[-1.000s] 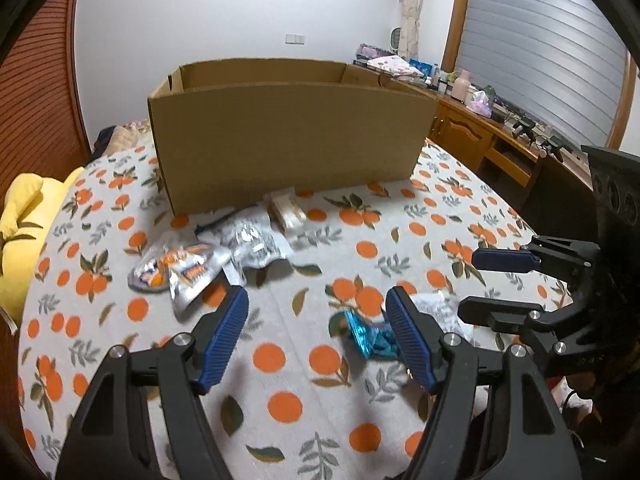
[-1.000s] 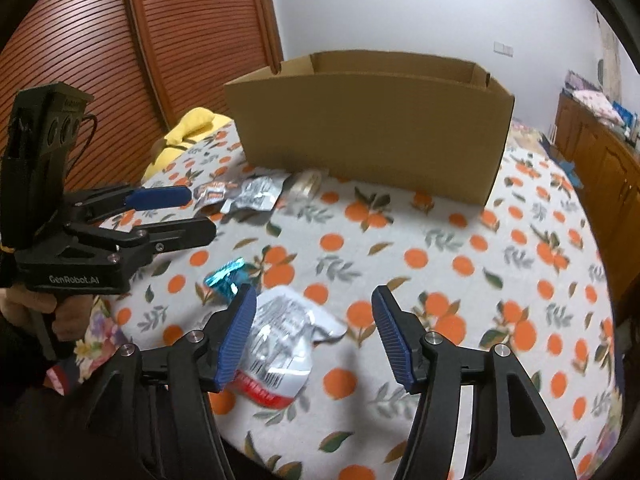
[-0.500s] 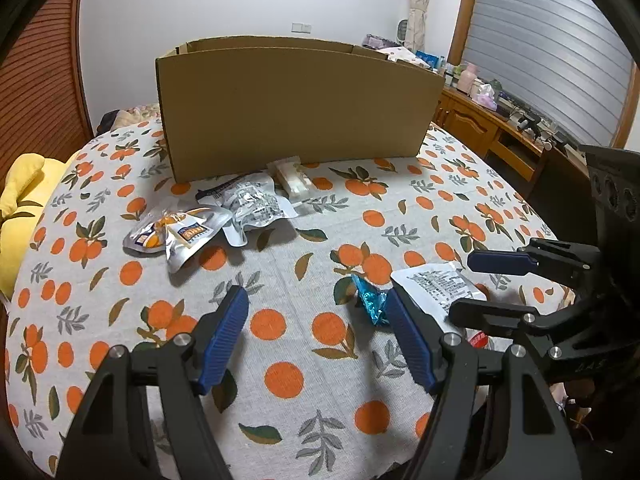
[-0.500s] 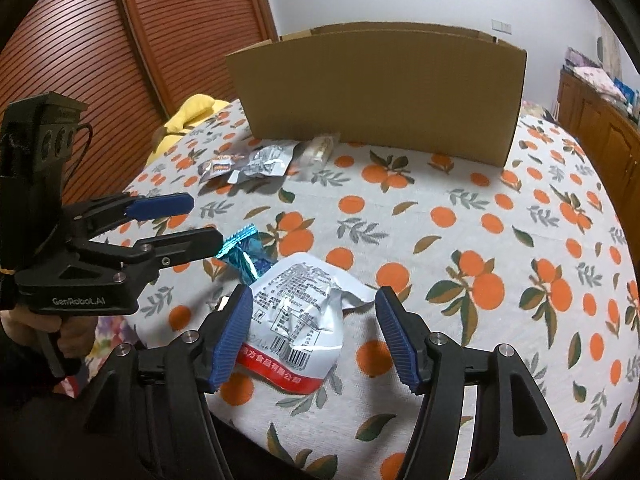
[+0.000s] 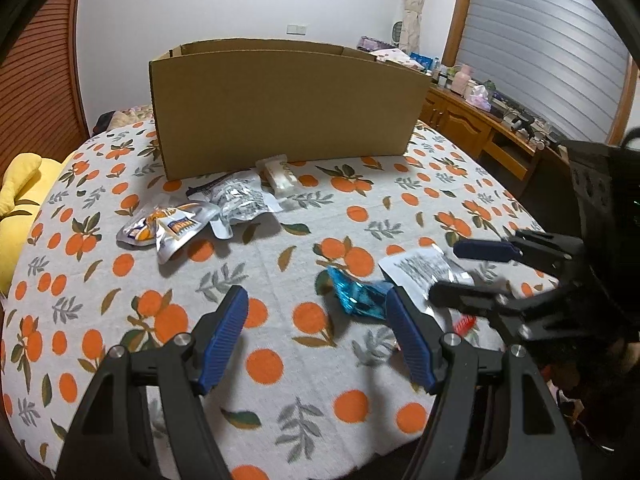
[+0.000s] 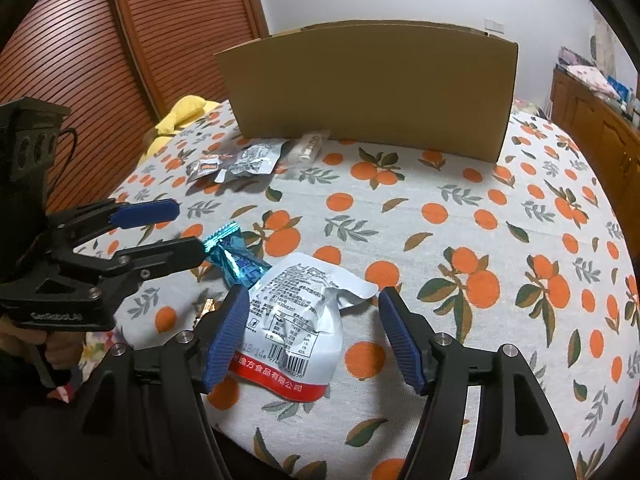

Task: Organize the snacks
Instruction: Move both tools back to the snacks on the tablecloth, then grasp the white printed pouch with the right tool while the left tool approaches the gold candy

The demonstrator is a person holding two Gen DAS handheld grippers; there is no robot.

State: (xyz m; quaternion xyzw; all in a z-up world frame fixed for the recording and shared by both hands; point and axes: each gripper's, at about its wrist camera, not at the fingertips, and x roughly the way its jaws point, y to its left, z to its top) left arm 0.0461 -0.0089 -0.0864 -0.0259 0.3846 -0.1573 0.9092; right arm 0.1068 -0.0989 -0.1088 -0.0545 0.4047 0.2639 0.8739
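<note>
the right gripper [image 6: 312,334] hangs nearest, its blue pads spread wide above the tablecloth [image 6: 460,240] with the oranges on it; a white snack pouch [image 6: 296,328] with a red bottom band and a barcode lies flat between the jaws, the left pad over the pouch's edge, the right pad clear of it. whether the left pad touches the foil i cannot tell. nothing is pinched.

just beyond the pouch, touching its far corner, lies a small teal foil wrapper [image 6: 236,258]. the left gripper [image 5: 316,340] sits beside it, also spread, with bare cloth between its pads; in its own view the teal wrapper [image 5: 356,294] lies just ahead of its right pad, with the white pouch [image 5: 424,270] further right under the other tool.

farther on, well apart from these, a cluster of snacks rests together: a silver packet with orange print [image 5: 168,228], a crinkled silver packet [image 5: 236,200] overlapping it, and a pale bar wrapper [image 5: 280,174] near the box wall.

behind them stands the open cardboard box [image 5: 284,108]. a yellow cushion [image 5: 20,192] shows past the table's left edge.
</note>
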